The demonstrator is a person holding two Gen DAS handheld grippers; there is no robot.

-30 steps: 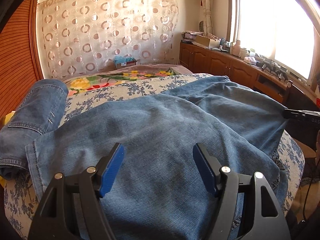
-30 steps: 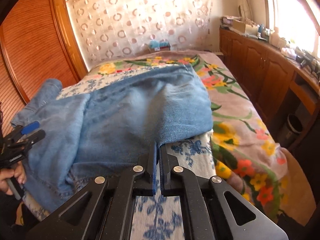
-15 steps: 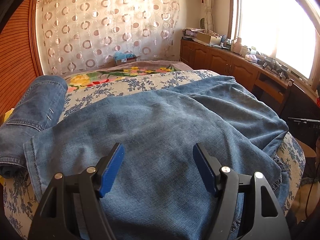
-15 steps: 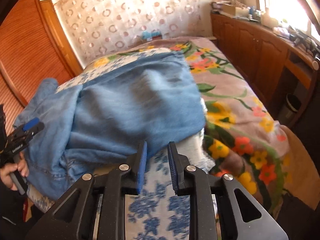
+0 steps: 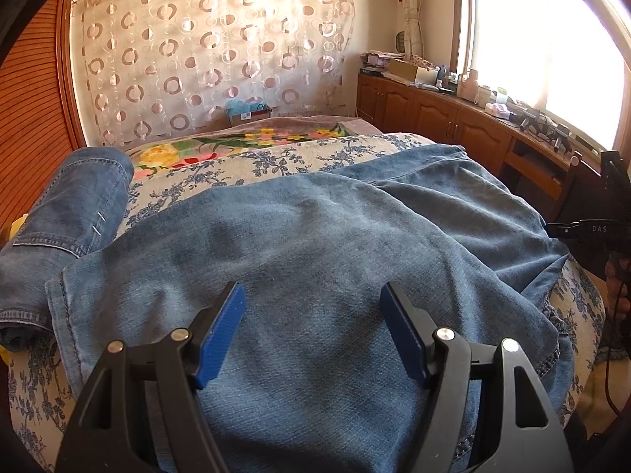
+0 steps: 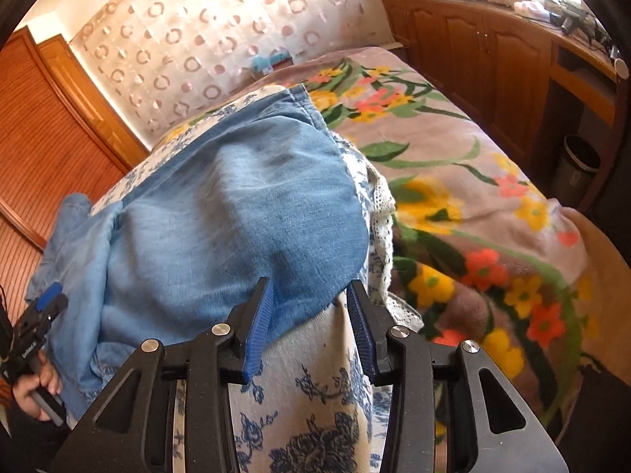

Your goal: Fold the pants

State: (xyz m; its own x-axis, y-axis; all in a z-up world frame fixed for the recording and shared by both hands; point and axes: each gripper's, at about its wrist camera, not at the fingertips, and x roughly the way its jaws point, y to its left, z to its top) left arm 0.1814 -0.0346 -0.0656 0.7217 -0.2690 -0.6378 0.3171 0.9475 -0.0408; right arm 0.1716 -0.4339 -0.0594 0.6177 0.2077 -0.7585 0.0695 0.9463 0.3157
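Denim pants (image 5: 299, 260) lie spread on the bed (image 6: 493, 181): soft, floppy, fairly heavy. Right gripper (image 6: 309, 307), fingers just opening, straddles the hem corner, the best hold. Left gripper (image 5: 313, 325) hovers open, empty.

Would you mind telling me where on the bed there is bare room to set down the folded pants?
The flowered blanket right of the jeans, towards the cabinets, is bare. A strip of blue-patterned sheet beyond the jeans is also free. The near left is crowded: a second pair of jeans lies there.
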